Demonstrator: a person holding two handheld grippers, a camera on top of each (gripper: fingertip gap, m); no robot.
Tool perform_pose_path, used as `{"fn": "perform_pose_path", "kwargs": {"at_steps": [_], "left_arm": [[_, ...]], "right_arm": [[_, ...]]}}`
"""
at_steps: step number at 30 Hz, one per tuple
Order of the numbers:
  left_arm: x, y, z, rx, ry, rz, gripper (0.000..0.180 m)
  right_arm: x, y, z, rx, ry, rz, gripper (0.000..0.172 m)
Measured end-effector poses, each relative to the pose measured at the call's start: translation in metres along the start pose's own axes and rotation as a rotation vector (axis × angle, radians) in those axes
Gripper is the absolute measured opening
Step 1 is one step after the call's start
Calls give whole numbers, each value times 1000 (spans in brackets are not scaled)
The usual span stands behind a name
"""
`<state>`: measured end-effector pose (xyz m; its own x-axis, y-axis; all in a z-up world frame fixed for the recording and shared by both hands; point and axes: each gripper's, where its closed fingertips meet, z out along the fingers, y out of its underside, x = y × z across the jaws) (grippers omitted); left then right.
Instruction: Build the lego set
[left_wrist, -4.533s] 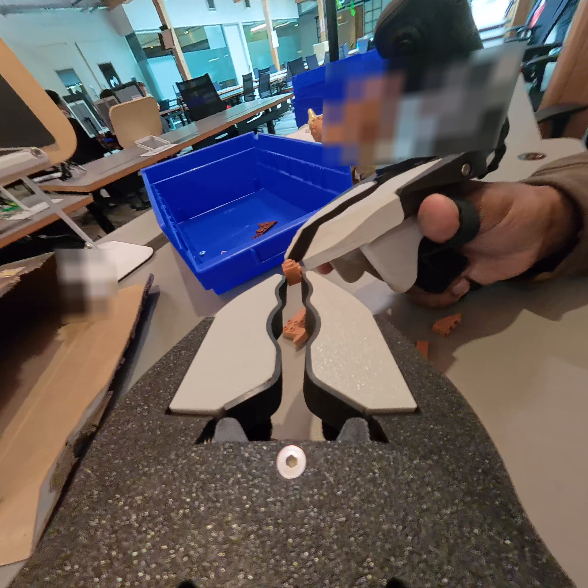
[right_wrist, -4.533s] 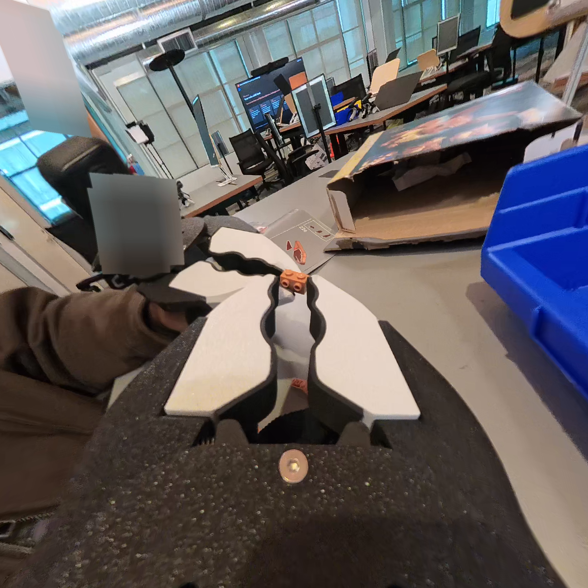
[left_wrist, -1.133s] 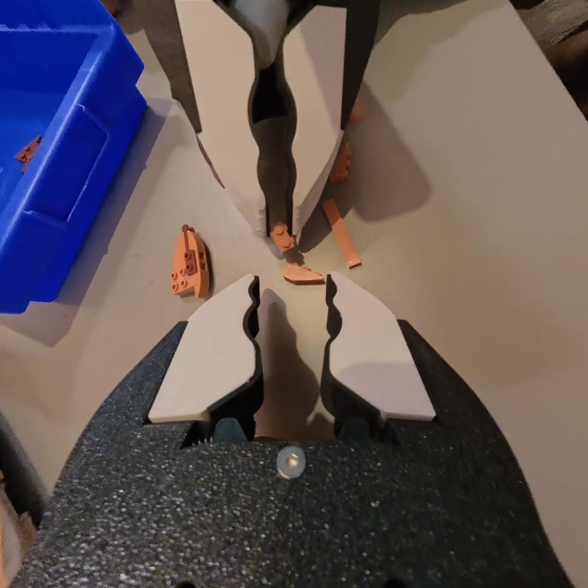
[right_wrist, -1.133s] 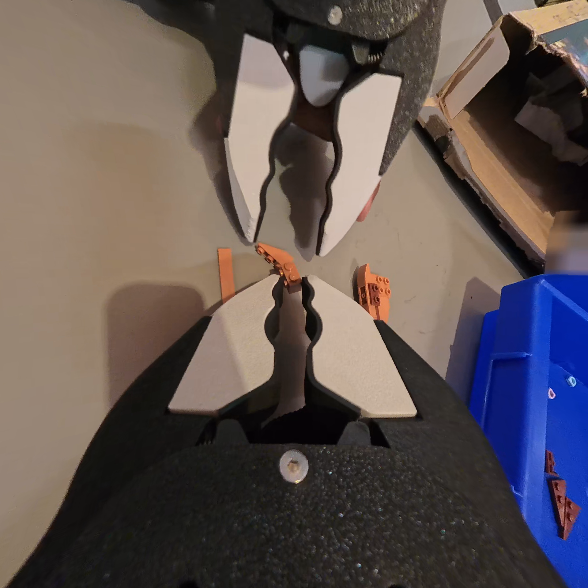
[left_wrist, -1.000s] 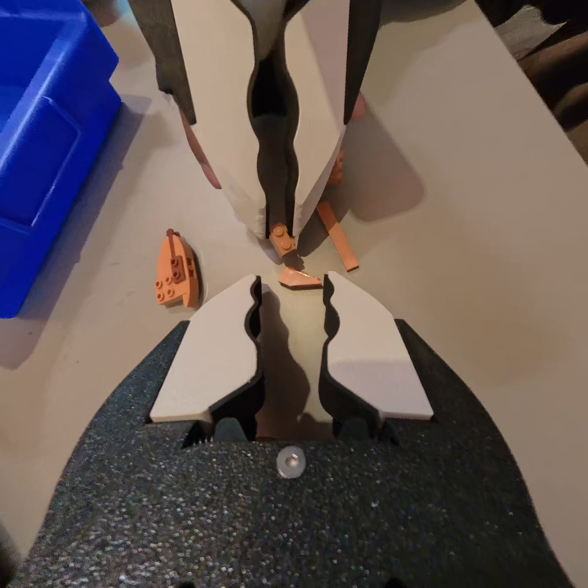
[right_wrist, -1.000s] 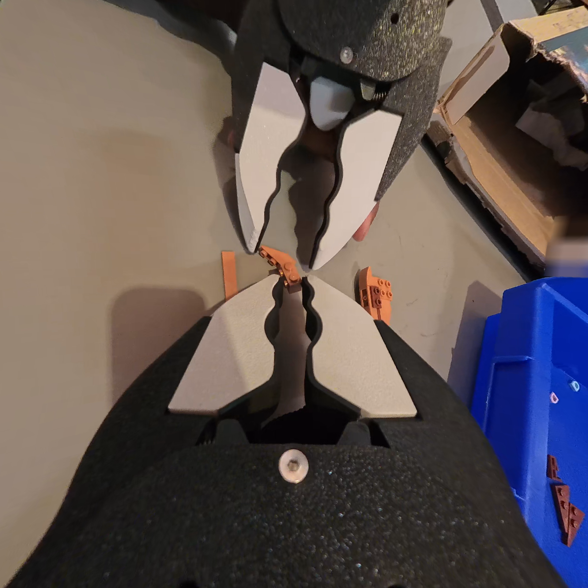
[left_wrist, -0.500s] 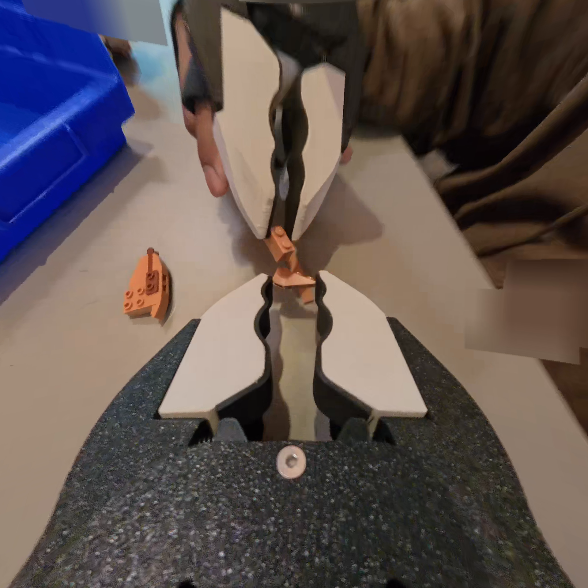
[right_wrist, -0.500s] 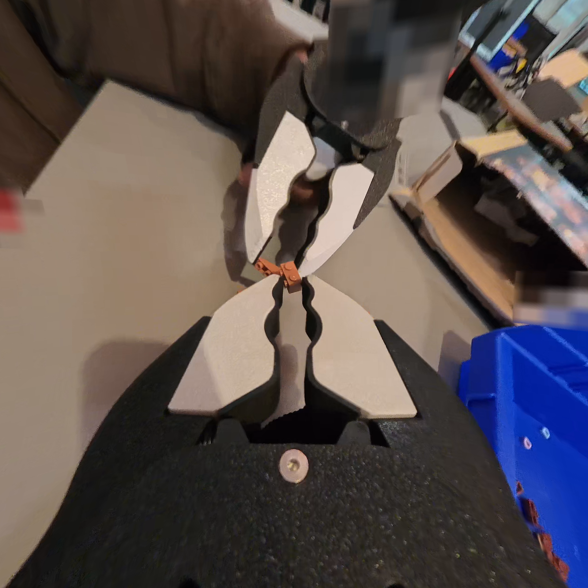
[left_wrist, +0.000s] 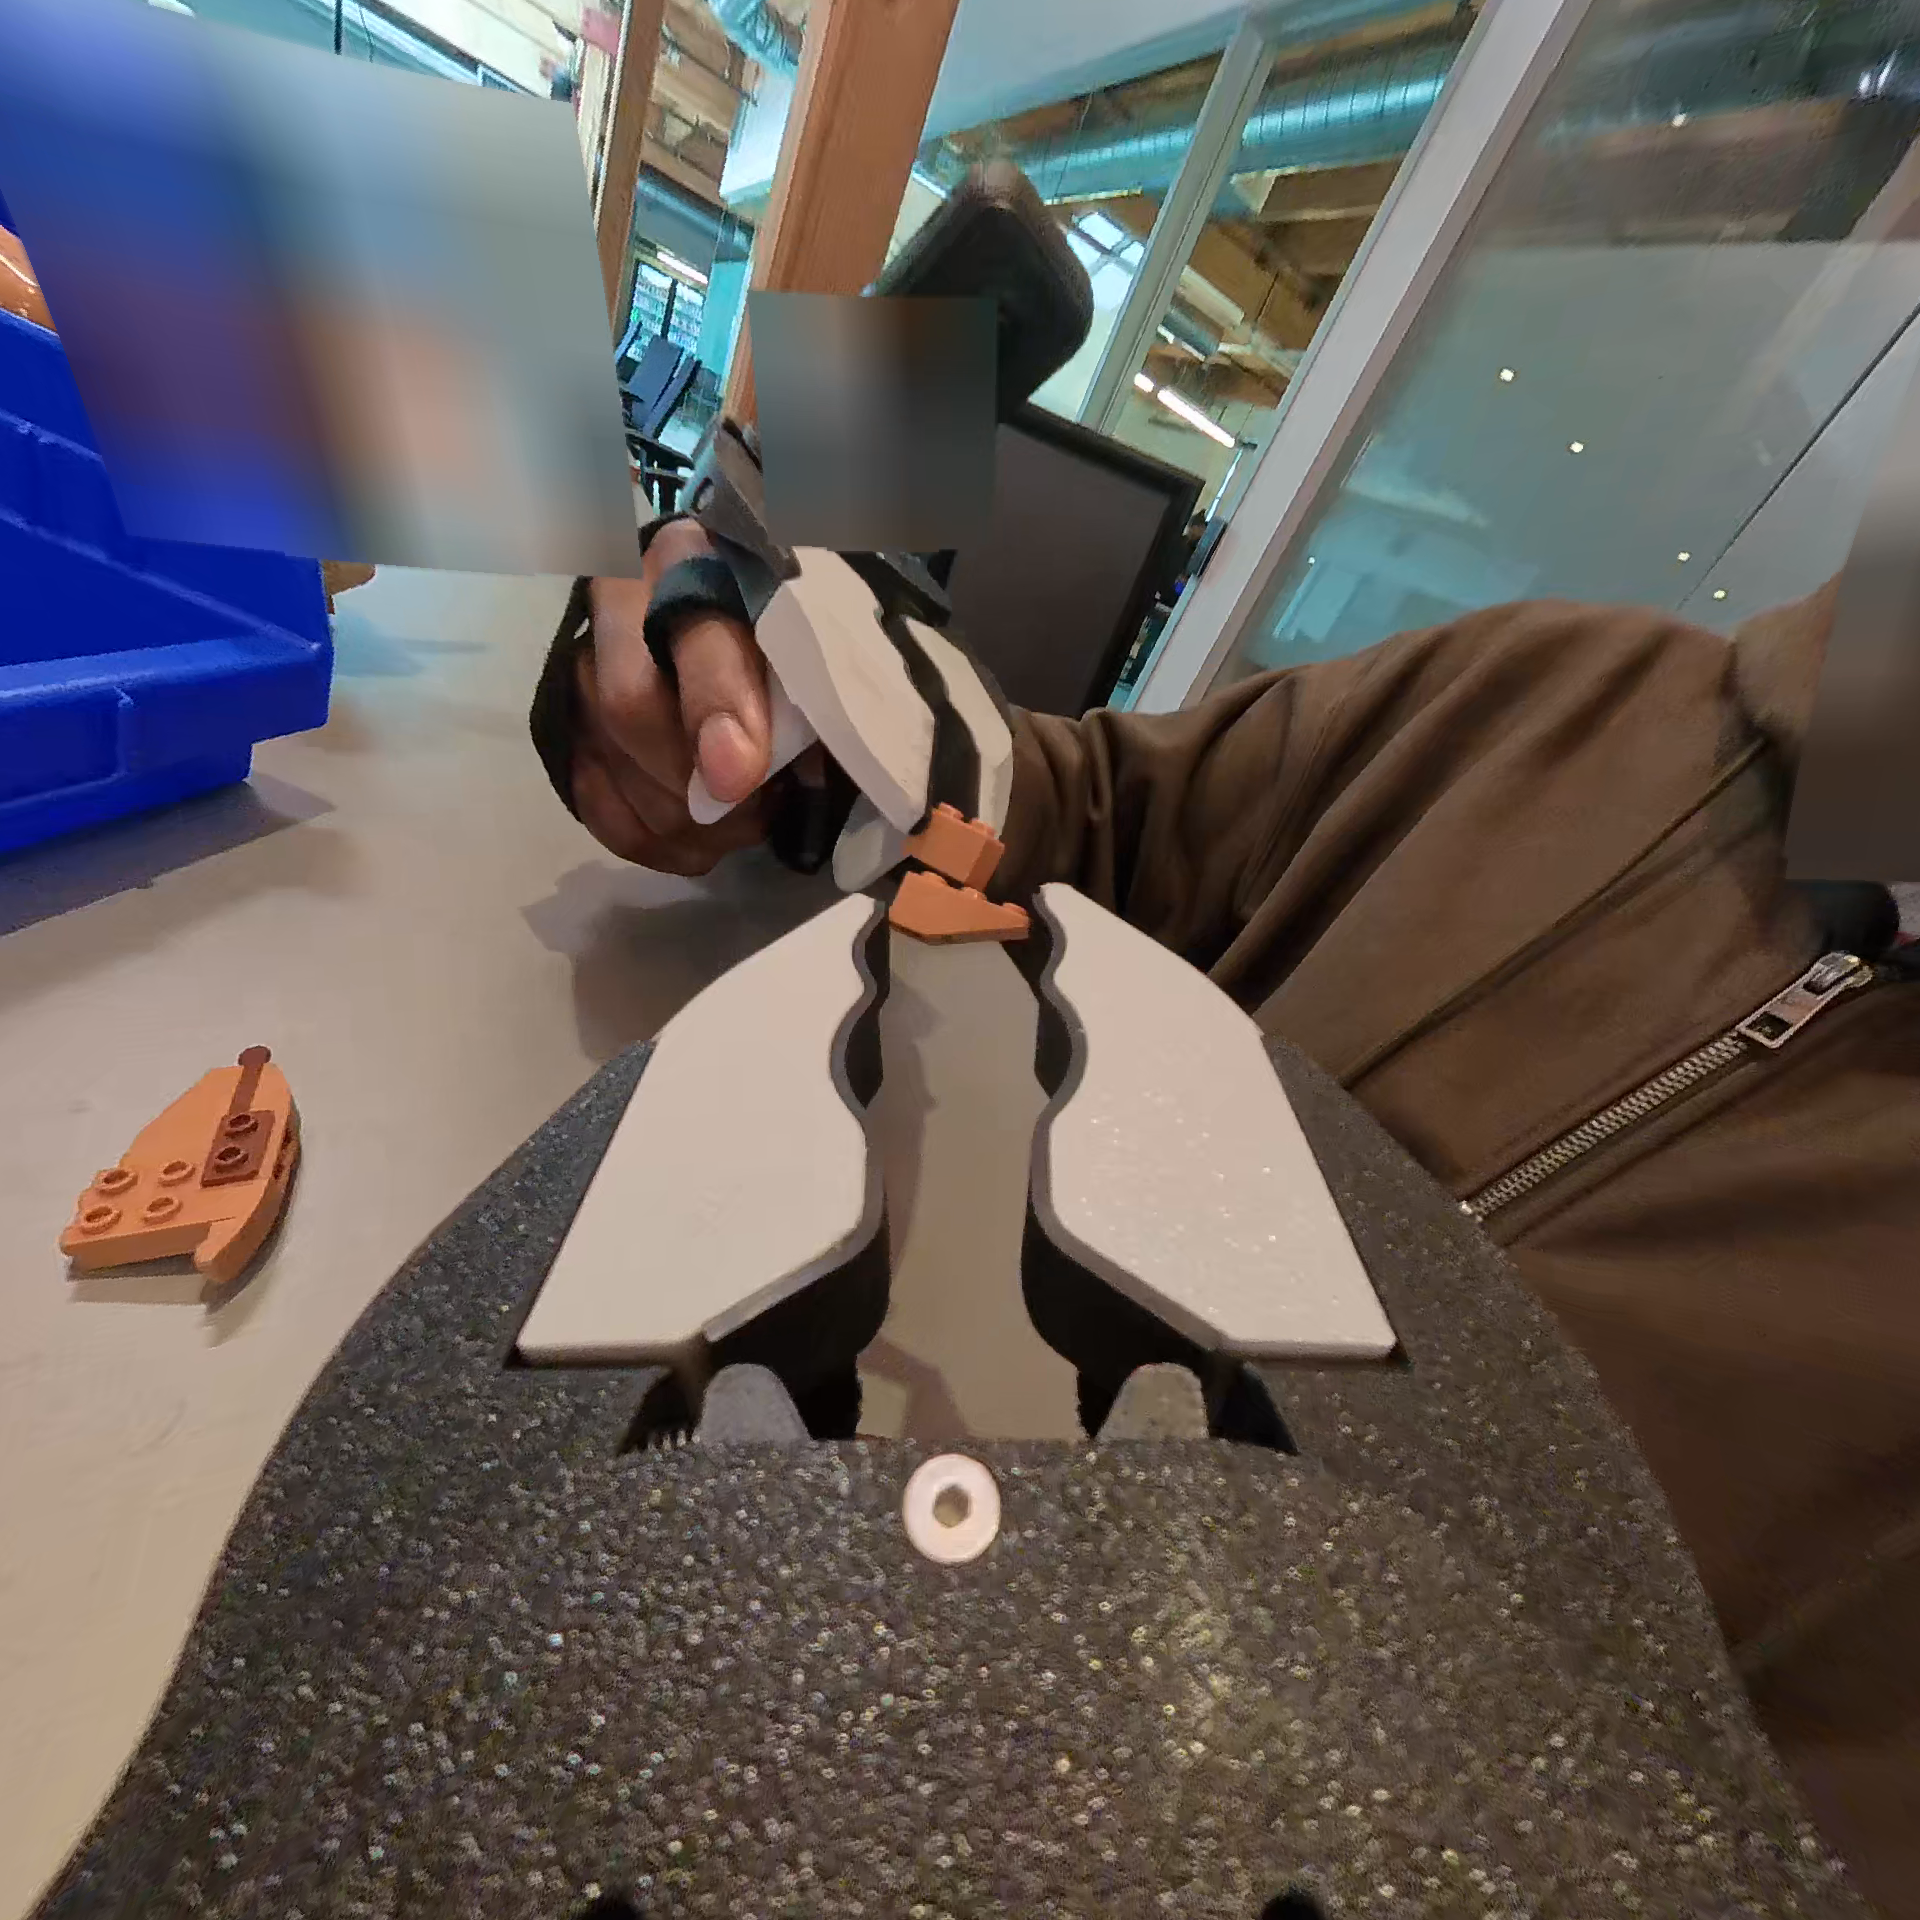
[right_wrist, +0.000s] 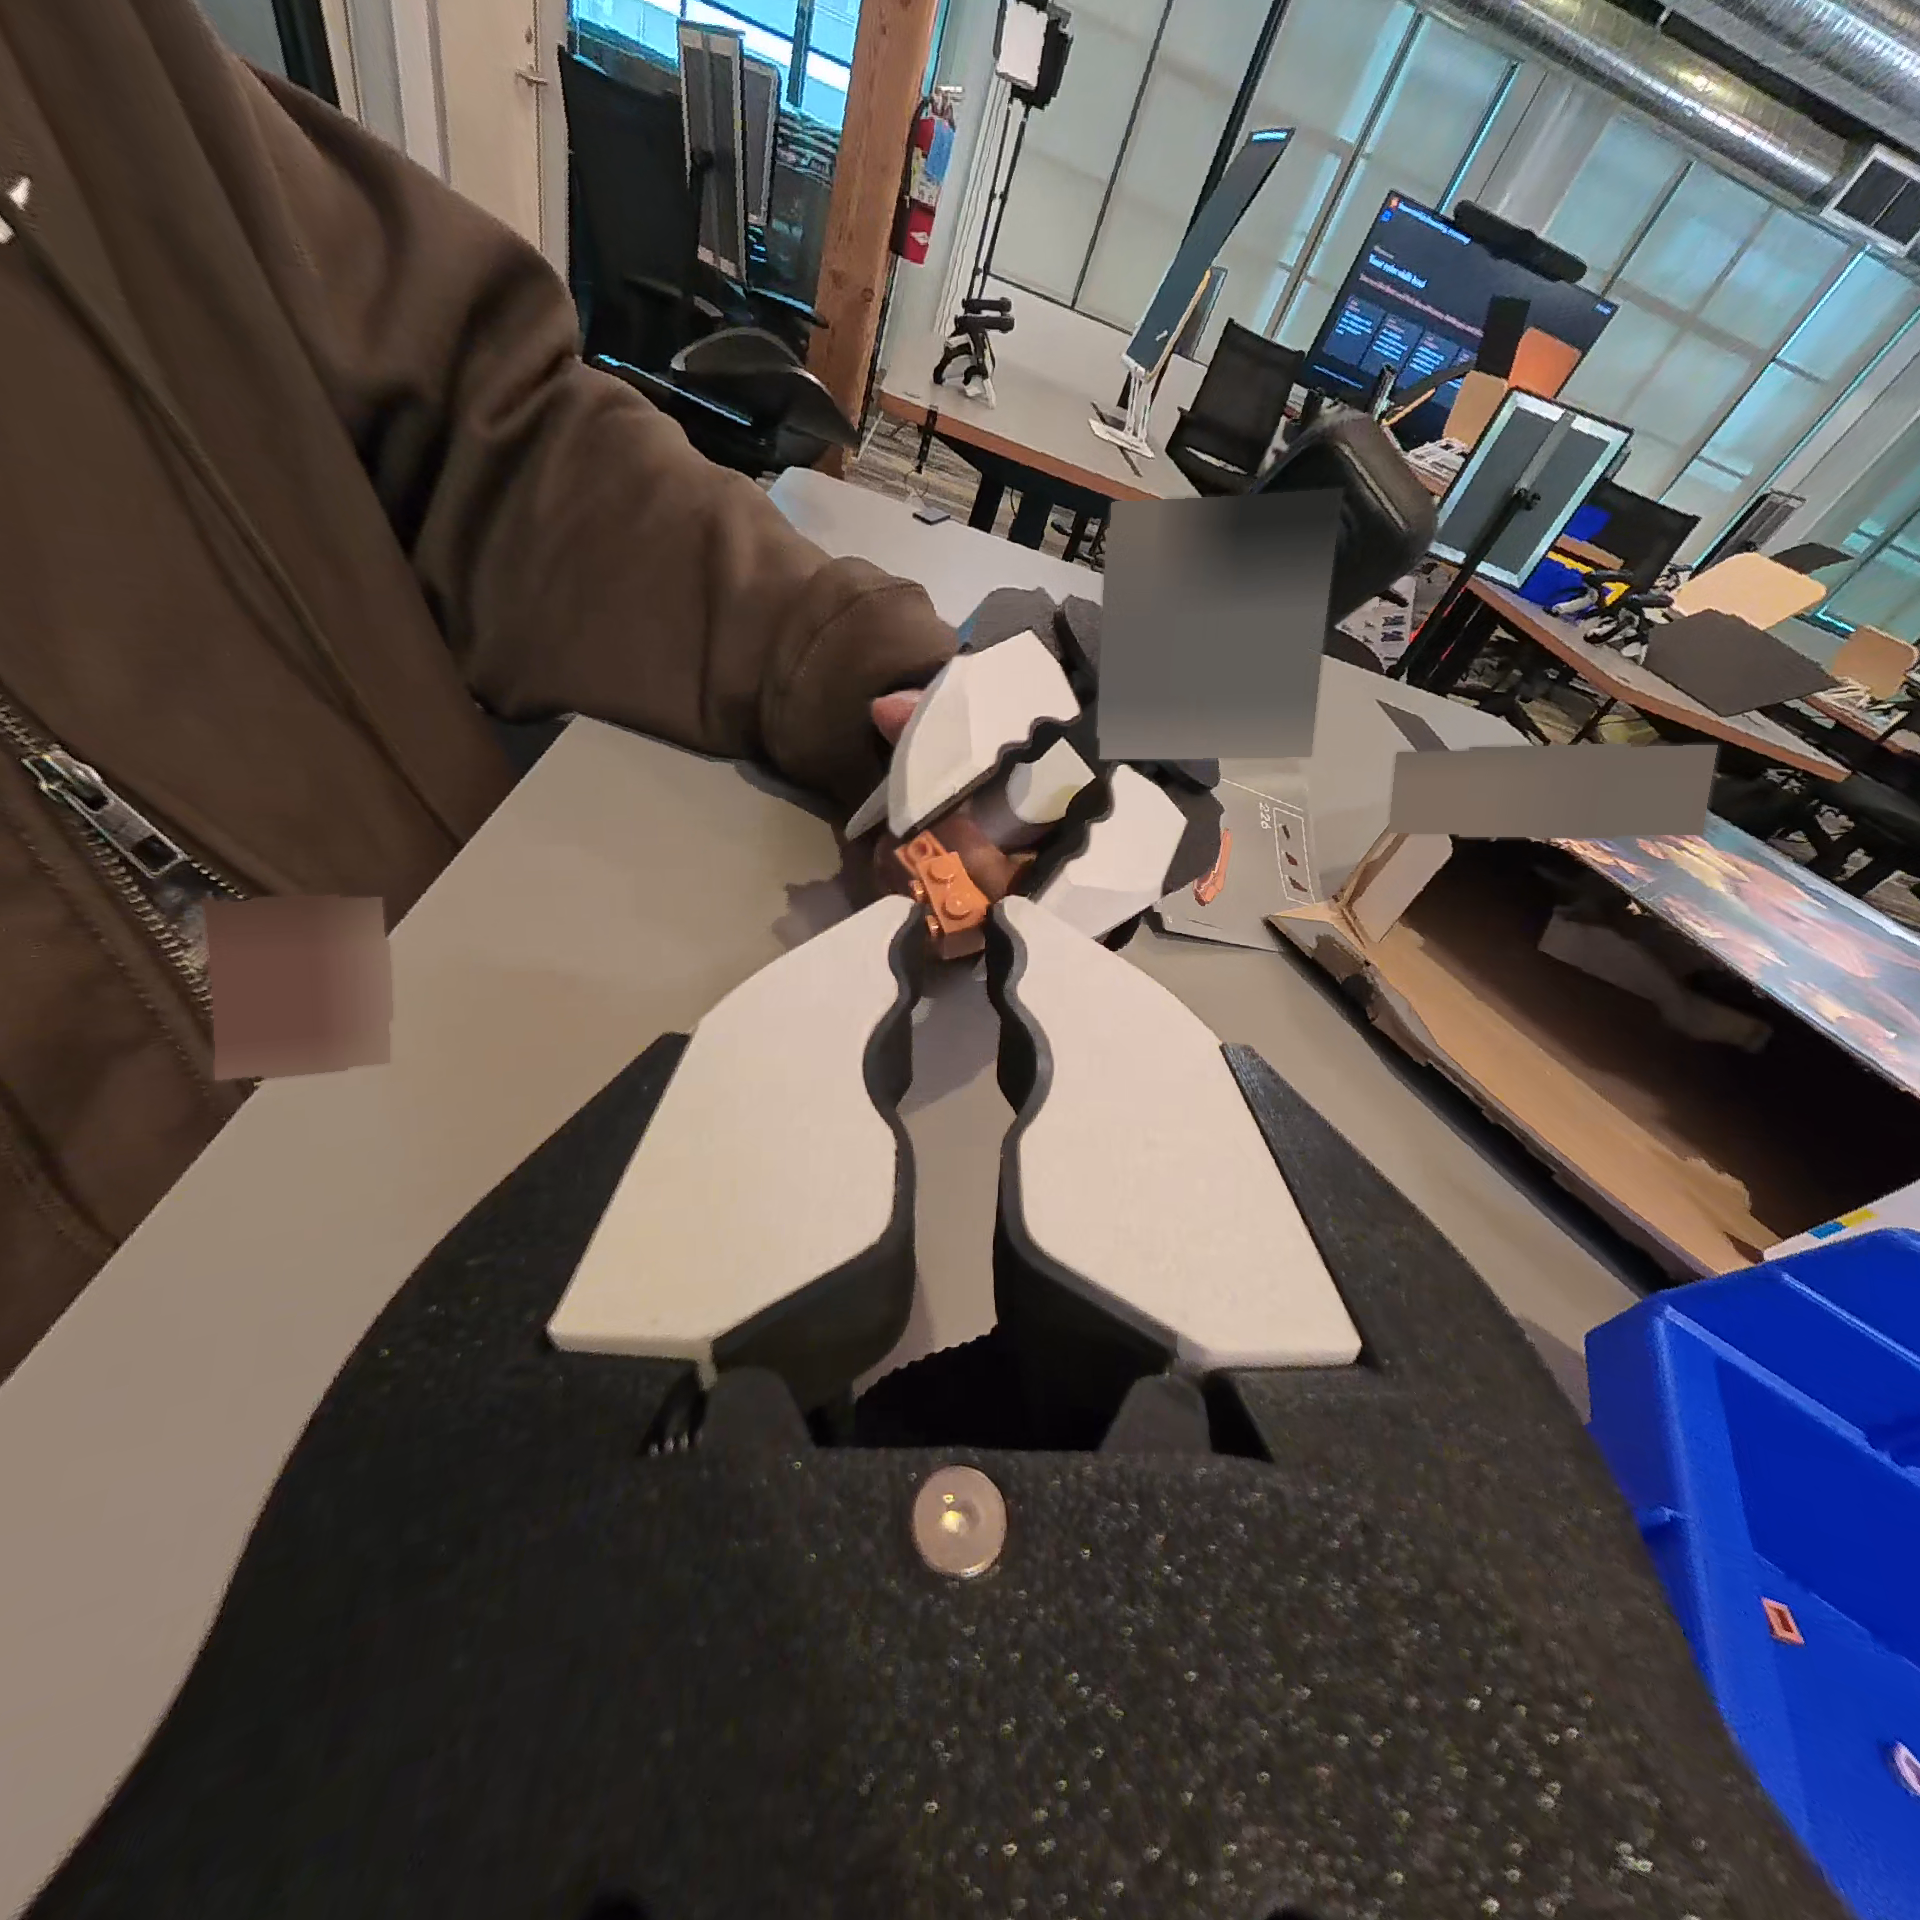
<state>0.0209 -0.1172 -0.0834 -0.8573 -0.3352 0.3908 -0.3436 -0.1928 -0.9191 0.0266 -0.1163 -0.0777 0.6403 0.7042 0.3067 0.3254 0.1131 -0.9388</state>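
My left gripper is shut on a flat orange wedge plate, held level above the grey table. My right gripper is shut on a small orange brick. In the left wrist view this brick sits at the right gripper's fingers, right on top of the plate. In the right wrist view the plate lies against the brick, with the left gripper's fingers behind it. A hand grips each tool.
An orange boat-shaped brick assembly lies on the table at the left. A blue bin stands beyond it and shows in the right wrist view. An open cardboard box and a printed sheet lie farther off. A brown jacket is close. My left and right fingertips are right by each other.
My left gripper closed on the wedge plate on the table and lifted it. Both grippers rose and tilted up from looking down at the table. The brick stayed in my right gripper.
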Motion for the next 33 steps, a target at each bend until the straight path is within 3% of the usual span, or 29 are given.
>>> {"fn": "perform_pose_path", "kwargs": {"at_steps": [17,33], "left_arm": [[2,-1,4,20,19,-57,25],[-5,3,3,-13,-25,-118,25]], "right_arm": [[0,-1,0,-7,41,-95,10],[-1,11,1,-133,87,-257,10]]}}
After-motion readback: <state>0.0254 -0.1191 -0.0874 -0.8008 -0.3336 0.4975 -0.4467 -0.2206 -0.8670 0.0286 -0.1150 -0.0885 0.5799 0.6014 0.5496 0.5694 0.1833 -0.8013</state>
